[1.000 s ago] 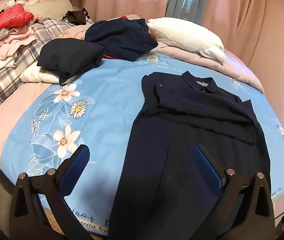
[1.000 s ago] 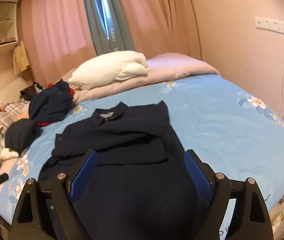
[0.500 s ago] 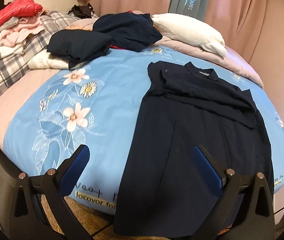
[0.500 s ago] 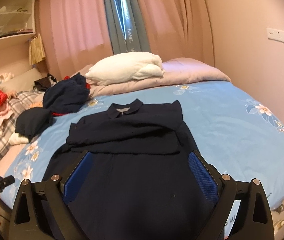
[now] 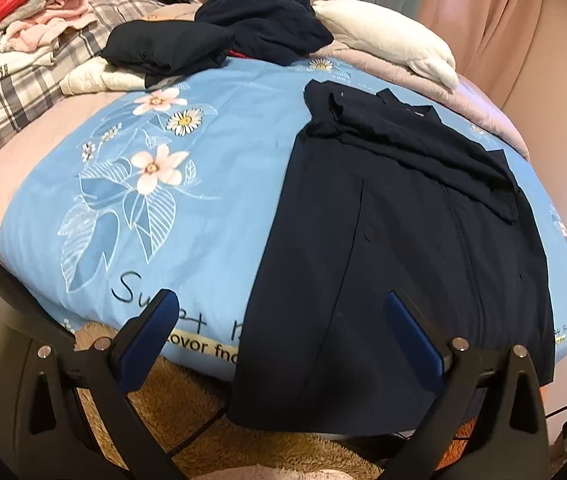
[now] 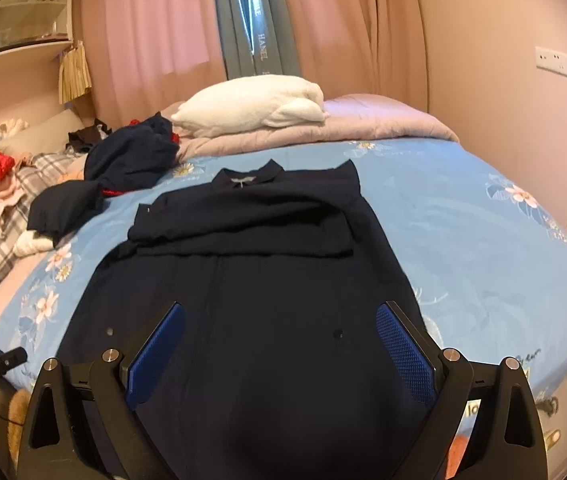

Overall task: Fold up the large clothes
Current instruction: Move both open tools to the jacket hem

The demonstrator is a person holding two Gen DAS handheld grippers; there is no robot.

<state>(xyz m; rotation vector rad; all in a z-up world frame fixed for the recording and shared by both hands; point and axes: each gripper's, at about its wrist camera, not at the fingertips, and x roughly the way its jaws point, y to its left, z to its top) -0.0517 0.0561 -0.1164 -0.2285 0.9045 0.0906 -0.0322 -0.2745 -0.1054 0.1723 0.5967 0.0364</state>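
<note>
Navy dress [image 5: 403, 240] lies flat, sleeves folded across.

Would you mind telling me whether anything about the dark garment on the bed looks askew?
Yes: the navy garment lies skewed, its hem hanging off the bed's front edge, and one folded sleeve is rumpled.

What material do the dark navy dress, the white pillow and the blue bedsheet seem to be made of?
Dark navy dress: seemingly a thin woven fabric, matte; it lies flat with crisp folds and small buttons.
White pillow: likely plush fleece; its surface looks soft and fuzzy.
Blue bedsheet: probably smooth cotton or polyester with a printed flower pattern; the look cannot settle which.
</note>
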